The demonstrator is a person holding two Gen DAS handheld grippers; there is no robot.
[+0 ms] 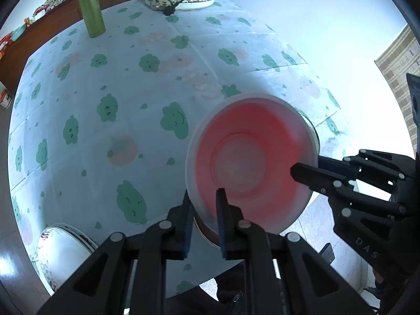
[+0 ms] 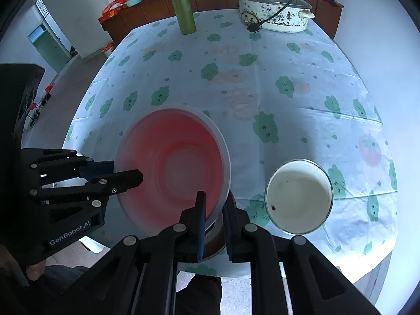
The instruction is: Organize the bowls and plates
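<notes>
While both grippers clamp its rim, left gripper (image 1: 203,219) and right gripper (image 2: 214,221), the pink bowl (image 2: 172,168) faces mouth-up, tilted.

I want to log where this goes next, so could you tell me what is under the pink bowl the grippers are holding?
A brown rounded object peeks out beneath the pink bowl, over the tablecloth. The bowl covers most of it, so what it is cannot be told.

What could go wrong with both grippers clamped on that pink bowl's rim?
1. The pink bowl is held only by thin rim pinches from the left gripper and right gripper; it looks tilted and could slip.
2. The white bowl sits close by and could get knocked.
</notes>
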